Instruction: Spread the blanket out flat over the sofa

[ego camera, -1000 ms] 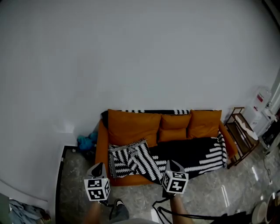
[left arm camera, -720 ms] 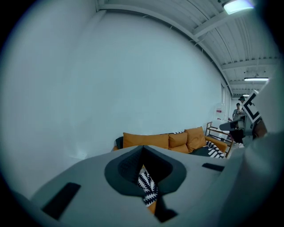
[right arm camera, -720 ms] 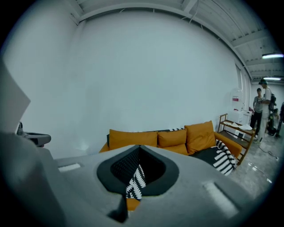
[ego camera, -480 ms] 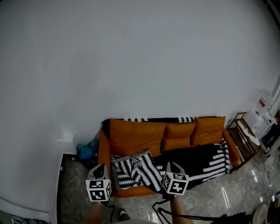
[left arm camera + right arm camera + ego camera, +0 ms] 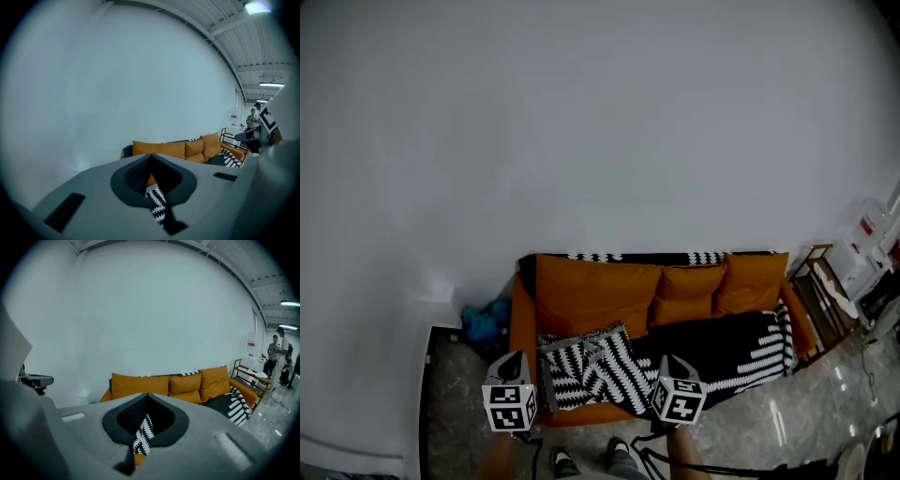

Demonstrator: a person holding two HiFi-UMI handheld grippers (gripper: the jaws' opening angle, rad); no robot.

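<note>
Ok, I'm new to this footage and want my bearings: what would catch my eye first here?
The orange sofa stands out against the bare white wall, low in the head view. On its seat lies a black-and-white zigzag blanket, bunched in folds at the left end and flatter toward the right. The left gripper and right gripper are held in front of the sofa, short of the blanket.

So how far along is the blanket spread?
Done: black-and-white patterned blanket lies fairly flat over the right seat of the orange sofa. In hand: nothing; left gripper and right gripper hang short of the sofa, jaws together. Left: smooth out the bunched left end.
</note>
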